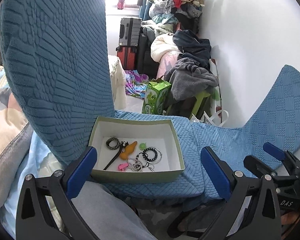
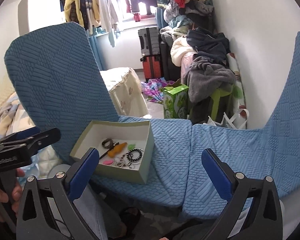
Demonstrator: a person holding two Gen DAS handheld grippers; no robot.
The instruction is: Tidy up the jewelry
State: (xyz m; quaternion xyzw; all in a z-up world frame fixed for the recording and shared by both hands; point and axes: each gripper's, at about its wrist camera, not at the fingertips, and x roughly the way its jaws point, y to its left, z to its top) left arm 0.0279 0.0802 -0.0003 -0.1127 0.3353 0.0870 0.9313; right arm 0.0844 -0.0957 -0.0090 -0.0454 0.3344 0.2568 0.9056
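Observation:
An open green box (image 1: pixel 175 138) with a white inside sits on a blue-covered chair seat (image 1: pixel 200 140). It holds a patterned bangle (image 1: pixel 112 143), a black hair stick (image 1: pixel 114 159), an orange piece (image 1: pixel 129 150), a black coil hair tie (image 1: pixel 150 154), a bead chain (image 1: pixel 136 165) and small pink and green bits. The box also shows in the right wrist view (image 2: pixel 118 172). My left gripper (image 1: pixel 148 172) is open and empty, just in front of the box. My right gripper (image 2: pixel 150 172) is open and empty, at the box's right front corner.
Two chairs with blue textured covers stand side by side, the left backrest (image 1: pixel 56 64) tall beside the box. Behind are a green carton (image 1: pixel 156 98), a green stool under piled clothes (image 1: pixel 192 76), suitcases (image 1: pixel 130 42) and a white wall (image 1: pixel 260 50).

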